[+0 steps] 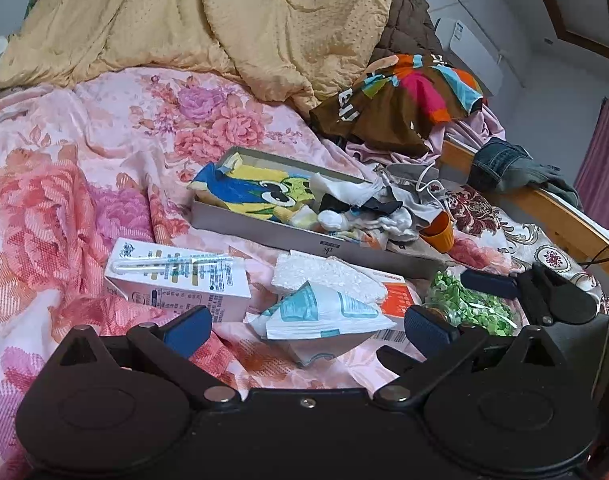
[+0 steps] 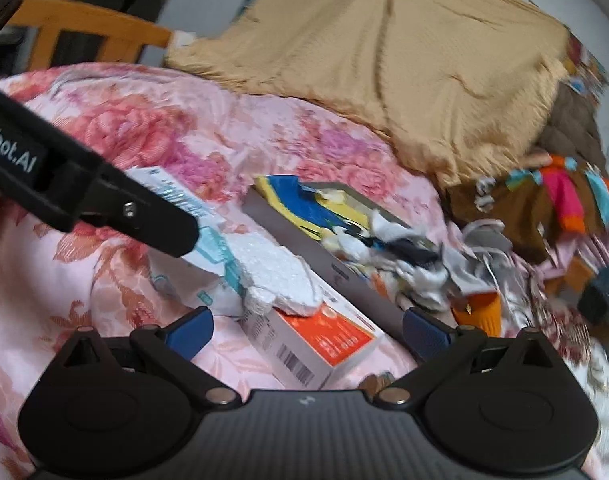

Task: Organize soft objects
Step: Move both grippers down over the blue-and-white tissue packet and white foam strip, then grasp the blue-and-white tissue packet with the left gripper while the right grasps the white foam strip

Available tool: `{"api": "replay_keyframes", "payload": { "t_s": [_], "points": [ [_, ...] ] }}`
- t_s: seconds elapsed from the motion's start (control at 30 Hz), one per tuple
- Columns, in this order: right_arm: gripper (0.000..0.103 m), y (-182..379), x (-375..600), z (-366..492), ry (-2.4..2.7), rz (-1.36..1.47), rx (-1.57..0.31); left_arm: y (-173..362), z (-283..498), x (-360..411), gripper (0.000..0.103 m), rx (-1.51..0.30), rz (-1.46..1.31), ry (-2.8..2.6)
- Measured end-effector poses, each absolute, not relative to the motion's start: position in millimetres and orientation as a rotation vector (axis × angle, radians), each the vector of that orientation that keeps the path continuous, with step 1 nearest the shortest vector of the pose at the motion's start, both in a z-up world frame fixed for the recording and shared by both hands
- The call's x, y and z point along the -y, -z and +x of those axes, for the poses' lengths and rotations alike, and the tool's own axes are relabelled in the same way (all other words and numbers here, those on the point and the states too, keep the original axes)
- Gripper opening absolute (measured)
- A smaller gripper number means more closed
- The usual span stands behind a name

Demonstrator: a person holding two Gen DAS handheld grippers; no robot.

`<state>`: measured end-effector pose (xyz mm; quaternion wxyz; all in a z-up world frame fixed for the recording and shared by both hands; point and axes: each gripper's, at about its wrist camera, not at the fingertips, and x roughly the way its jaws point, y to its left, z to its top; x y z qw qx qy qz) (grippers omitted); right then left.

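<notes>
Both pairs of tongs hang over a bed spread with a pink floral sheet (image 1: 84, 184), and both stand wide apart with nothing between the blue pads. Closest under the left tongs (image 1: 306, 330) lies a crumpled white and teal packet (image 1: 320, 316), resting against a slab of white foam (image 1: 324, 274) that sits on top of an orange and white carton (image 1: 396, 300). To the left of these lies a white drink carton (image 1: 176, 276) with a straw taped along its top. The right tongs (image 2: 306, 334) hover above the same orange and white carton, their view blurred. At the right of the left wrist view is a heap of green and white bits (image 1: 472, 304), just beside the other tongs. Behind the cartons sits a shallow grey box (image 1: 264, 232) holding a blue and yellow cartoon cloth (image 1: 248, 190). A tangle of white and dark socks (image 1: 368, 208) spills over the box's right end, and an orange cup (image 1: 438, 232) lies tipped beside it. Farther back are a brown garment with bright stripes (image 1: 400, 100), folded jeans (image 1: 508, 164) on the wooden bed rail, and a rumpled yellow quilt (image 1: 232, 20).
</notes>
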<state>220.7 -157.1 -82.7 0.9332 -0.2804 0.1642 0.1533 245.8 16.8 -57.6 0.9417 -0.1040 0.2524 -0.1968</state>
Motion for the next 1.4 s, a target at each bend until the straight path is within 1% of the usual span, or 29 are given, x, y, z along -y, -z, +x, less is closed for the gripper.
{"api": "replay_keyframes", "payload": {
  "t_s": [0.1, 0.2, 0.27, 0.3, 0.37, 0.47, 0.53, 0.6, 0.67, 0.8, 0.83, 0.97, 1.03, 1.1, 1.13, 1.2, 1.23, 1.37, 1.4],
  "points": [
    [0.102, 87.4, 150.7, 224.3, -0.347, -0.637, -0.312, 59.4, 243.9, -15.1, 0.102, -0.492, -0.184, 0.401],
    [0.096, 92.9, 145.3, 228.2, -0.359, -0.691, -0.286, 62.2, 243.6, -13.1, 0.102, -0.485, -0.149, 0.42],
    [0.088, 96.6, 143.7, 230.0, -0.36, -0.703, -0.278, 64.6, 245.4, -13.5, 0.102, -0.489, -0.147, 0.425],
    [0.087, 98.0, 143.5, 230.6, -0.362, -0.701, -0.28, 65.5, 246.8, -14.1, 0.102, -0.495, -0.157, 0.426],
    [0.082, 100.7, 143.5, 231.8, -0.362, -0.703, -0.282, 68.3, 250.5, -16.2, 0.102, -0.513, -0.197, 0.43],
    [0.078, 103.1, 142.2, 231.7, -0.361, -0.718, -0.264, 73.5, 257.5, -18.5, 0.102, -0.547, -0.29, 0.425],
    [0.077, 104.2, 140.0, 231.1, -0.36, -0.728, -0.249, 76.8, 262.0, -19.9, 0.102, -0.562, -0.353, 0.422],
    [0.073, 105.7, 138.6, 230.4, -0.362, -0.736, -0.243, 79.8, 266.8, -19.2, 0.102, -0.573, -0.398, 0.418],
    [0.059, 108.3, 137.7, 232.3, -0.364, -0.741, -0.25, 81.6, 270.4, -17.6, 0.102, -0.571, -0.415, 0.414],
    [0.046, 110.5, 137.7, 234.2, -0.373, -0.737, -0.256, 87.5, 274.0, -18.4, 0.102, -0.58, -0.492, 0.422],
    [0.044, 111.1, 137.3, 234.1, -0.375, -0.738, -0.251, 88.8, 275.3, -19.0, 0.102, -0.582, -0.51, 0.424],
    [0.046, 114.7, 136.6, 228.6, -0.377, -0.768, -0.216, 91.6, 278.0, -22.1, 0.101, -0.576, -0.551, 0.408],
    [0.046, 116.7, 135.5, 227.6, -0.391, -0.783, -0.213, 92.9, 278.1, -23.7, 0.098, -0.578, -0.561, 0.405],
    [0.044, 119.2, 134.0, 225.2, -0.401, -0.803, -0.207, 94.2, 278.3, -26.0, 0.095, -0.583, -0.57, 0.397],
    [0.039, 120.0, 132.7, 224.1, -0.403, -0.812, -0.204, 94.5, 278.3, -26.7, 0.094, -0.583, -0.575, 0.396],
    [0.037, 120.9, 131.5, 221.8, -0.401, -0.825, -0.197, 94.8, 278.0, -27.9, 0.09, -0.582, -0.581, 0.392],
    [0.036, 120.8, 131.7, 221.1, -0.402, -0.827, -0.194, 95.0, 278.4, -27.9, 0.087, -0.583, -0.581, 0.389],
    [0.033, 120.3, 131.5, 221.6, -0.405, -0.835, -0.186, 95.5, 277.9, -28.2, 0.079, -0.58, -0.58, 0.392],
    [0.032, 120.4, 131.3, 221.0, -0.405, -0.837, -0.184, 95.0, 277.6, -27.9, 0.074, -0.577, -0.578, 0.396]
  ]
}}
